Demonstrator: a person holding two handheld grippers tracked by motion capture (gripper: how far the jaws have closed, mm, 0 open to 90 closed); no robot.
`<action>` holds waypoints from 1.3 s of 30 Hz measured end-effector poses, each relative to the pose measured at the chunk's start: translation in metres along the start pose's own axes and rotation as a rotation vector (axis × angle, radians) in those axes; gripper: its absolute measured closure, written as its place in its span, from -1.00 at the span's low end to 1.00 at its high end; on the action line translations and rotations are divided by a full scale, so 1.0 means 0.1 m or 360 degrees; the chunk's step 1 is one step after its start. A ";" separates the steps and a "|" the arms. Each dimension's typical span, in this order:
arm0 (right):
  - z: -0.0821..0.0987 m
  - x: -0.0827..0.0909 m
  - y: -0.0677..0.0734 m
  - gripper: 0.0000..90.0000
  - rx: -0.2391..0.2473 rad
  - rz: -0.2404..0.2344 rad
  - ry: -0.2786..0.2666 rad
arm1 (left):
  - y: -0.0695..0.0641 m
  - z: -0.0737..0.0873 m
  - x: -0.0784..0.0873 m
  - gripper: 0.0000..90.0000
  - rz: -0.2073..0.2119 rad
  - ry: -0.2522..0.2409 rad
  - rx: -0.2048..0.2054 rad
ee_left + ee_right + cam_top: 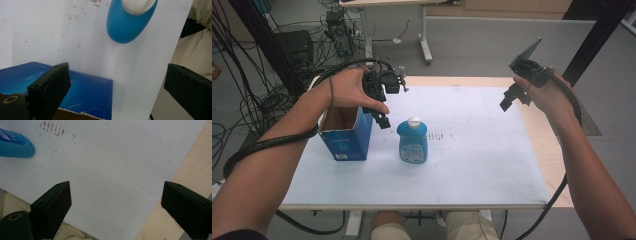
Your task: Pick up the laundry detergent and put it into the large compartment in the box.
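A blue bottle [413, 141] with a white cap stands upright on the white sheet, just beside an open-topped blue cardboard box [346, 135] that stands upright near the sheet's left edge.

Box [85, 95] and bottle [130, 22] cut by frame edges.

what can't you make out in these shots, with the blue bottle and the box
- Inside of the box, high view: the left hand and left gripper cover part of the opening, so any contents are hidden.
- Bottle cap, left gripper view: cut off by the top edge.
- Bottle label print, high view: too small to read.
- Bottle, right gripper view: cut off by the left edge.
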State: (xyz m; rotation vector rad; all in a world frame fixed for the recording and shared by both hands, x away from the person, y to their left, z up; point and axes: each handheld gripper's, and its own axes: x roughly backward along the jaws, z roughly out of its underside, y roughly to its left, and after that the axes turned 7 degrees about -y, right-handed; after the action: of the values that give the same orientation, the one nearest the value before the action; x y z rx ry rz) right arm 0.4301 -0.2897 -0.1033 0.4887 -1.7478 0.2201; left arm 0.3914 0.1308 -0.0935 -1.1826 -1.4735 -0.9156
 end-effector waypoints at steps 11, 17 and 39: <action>0.02 0.02 0.01 -0.80 0.0007 0.0006 -0.0012 | 0.00 0.01 0.01 -0.84 0.0001 0.0006 0.0008; 0.04 0.04 0.03 -0.80 0.0013 0.0009 -0.0022 | 0.00 0.02 0.02 -0.84 0.0009 0.0004 0.0006; 0.12 0.05 -0.02 -0.80 -0.0005 0.0003 -0.0030 | -0.01 -0.34 -0.03 -0.86 0.0062 -0.0029 -0.0088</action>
State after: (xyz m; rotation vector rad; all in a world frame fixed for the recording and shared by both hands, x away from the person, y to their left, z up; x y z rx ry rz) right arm 0.4195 -0.2974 -0.1012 0.4883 -1.7666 0.2142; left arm 0.3985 0.0978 -0.0893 -1.2585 -1.4429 -0.9262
